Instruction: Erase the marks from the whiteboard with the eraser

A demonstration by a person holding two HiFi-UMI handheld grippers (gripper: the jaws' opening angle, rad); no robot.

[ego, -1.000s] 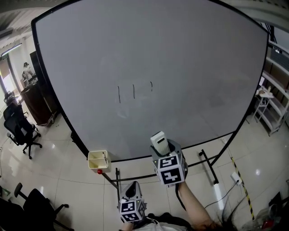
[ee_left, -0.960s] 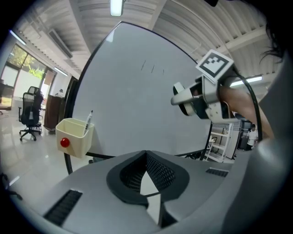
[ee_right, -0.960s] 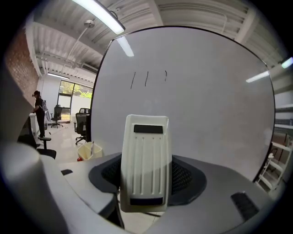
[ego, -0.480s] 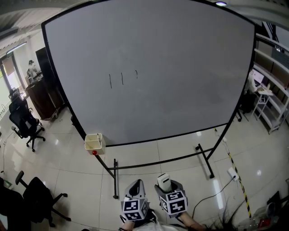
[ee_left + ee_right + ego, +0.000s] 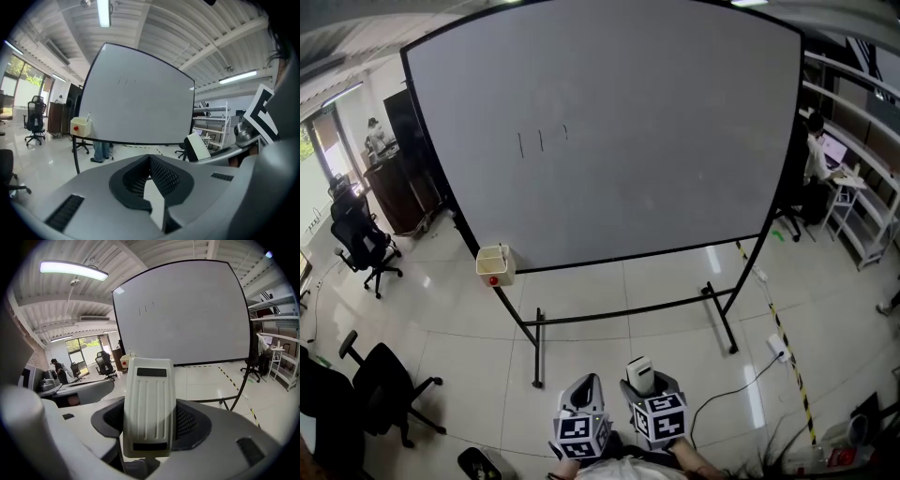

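We judge the job unfinished. A few thin marks (image 5: 542, 141), two upright strokes and a shorter fleck, sit near the upper left corner of the whiteboard (image 5: 675, 141), and none of them is wiped yet. The rest of the board looks bare. We stand well apart from it, with open floor and the foot of its stand between us, so nothing can be rubbed from here. We think the gap has to be closed and the eraser raised to that corner before any wiping can begin.

The eraser (image 5: 150, 408) is with us, not at the board. The right gripper (image 5: 642, 386) has its fingers closed on the eraser's lower part and holds it firmly. Its long axis runs along the fingers and points forward and up toward the board, with the ribbed plastic back facing the gripper's camera. We cannot see its wiping face.

The left gripper (image 5: 584, 386) hangs just beside the right one, low in front of us. Its fingers meet at the tips with nothing between them, so it takes no part for now.
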